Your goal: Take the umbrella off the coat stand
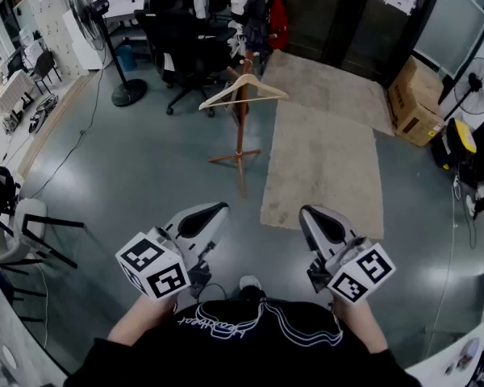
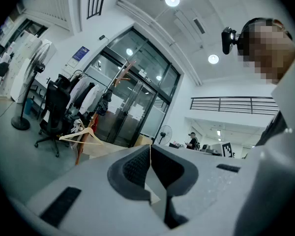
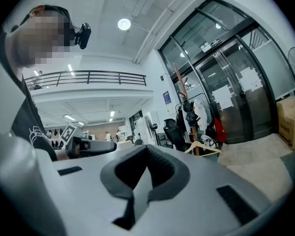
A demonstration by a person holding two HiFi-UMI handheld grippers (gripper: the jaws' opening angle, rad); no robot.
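Note:
A wooden coat stand (image 1: 240, 131) stands on the grey floor ahead of me, at a rug's left edge. A wooden hanger (image 1: 244, 91) hangs from it. Near its top hang a dark folded thing (image 1: 254, 14), possibly the umbrella, and a red item (image 1: 279, 22). The right gripper view shows the stand (image 3: 181, 90) with the dark thing (image 3: 189, 116) far beyond the jaws. In the left gripper view the stand (image 2: 119, 80) is also far off. My left gripper (image 1: 214, 208) and right gripper (image 1: 310, 210) are held close to my body, both shut and empty.
A black office chair (image 1: 185, 51) and a standing fan (image 1: 93, 14) are left of the stand. A beige rug (image 1: 323, 160) lies to its right, with cardboard boxes (image 1: 415, 103) and a small fan (image 1: 477, 87) beyond. A white chair (image 1: 16, 224) is at my near left.

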